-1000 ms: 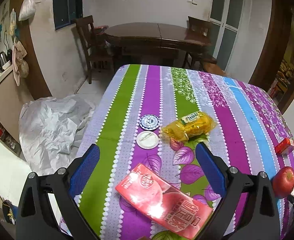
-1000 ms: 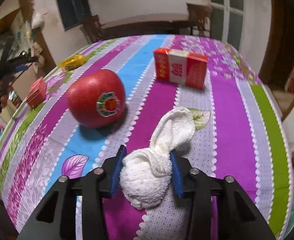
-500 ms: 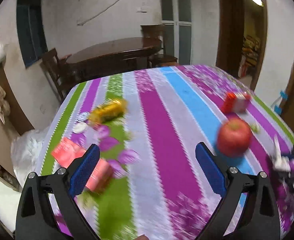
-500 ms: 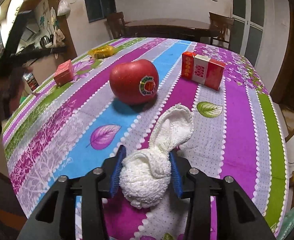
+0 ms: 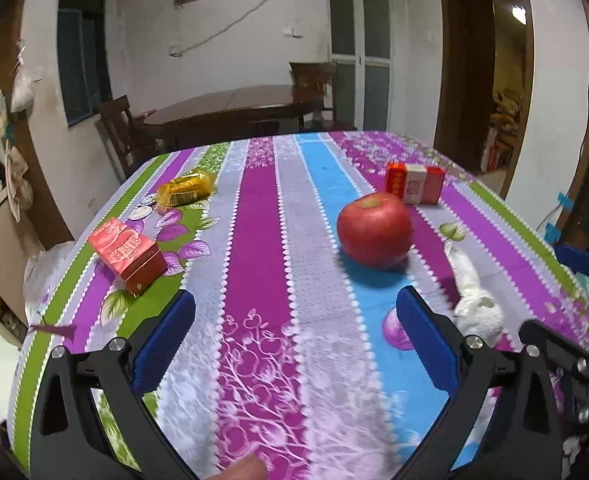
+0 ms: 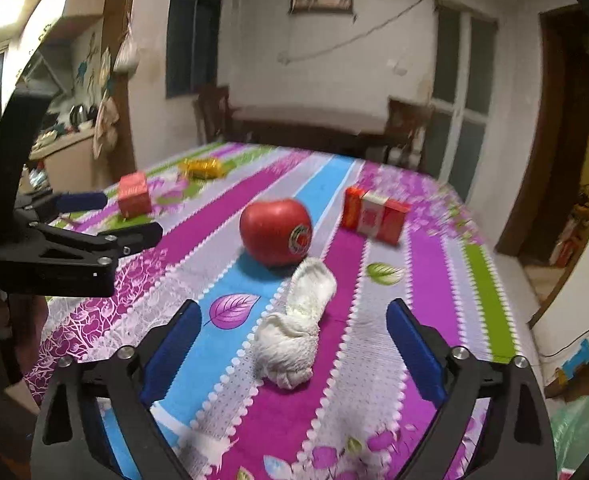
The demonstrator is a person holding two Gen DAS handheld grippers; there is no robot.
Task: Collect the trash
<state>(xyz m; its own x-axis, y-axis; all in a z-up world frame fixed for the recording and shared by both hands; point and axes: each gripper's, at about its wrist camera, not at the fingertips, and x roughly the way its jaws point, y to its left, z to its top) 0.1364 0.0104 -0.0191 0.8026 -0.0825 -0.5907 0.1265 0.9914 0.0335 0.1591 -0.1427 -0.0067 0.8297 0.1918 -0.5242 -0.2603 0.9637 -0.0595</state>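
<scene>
A crumpled white tissue wad (image 6: 290,352) lies on the striped tablecloth (image 6: 374,412) between the fingers of my right gripper (image 6: 294,320). Its jaws are opening and the blue pads stand clear of the wad on both sides. The wad (image 5: 476,308) also shows in the left wrist view, just right of my left gripper (image 5: 294,312), whose jaws are opening over bare cloth with nothing between them. A red apple (image 6: 276,230) sits just behind the wad. A red juice carton (image 5: 128,254), a yellow wrapper (image 5: 186,192) and two bottle caps (image 5: 140,212) lie at the far left.
A red and white box (image 5: 414,182) stands behind the apple (image 5: 374,230). A white plastic sheet (image 5: 42,264) lies on the floor beyond the table's left edge. A dark wooden table with chairs (image 5: 234,108) stands behind. Something pale green (image 6: 578,432) sits low at the right.
My right gripper has let go of the white wad, its jaws spreading wide, and it has risen a little. My left gripper has swung from over the red carton toward the apple.
</scene>
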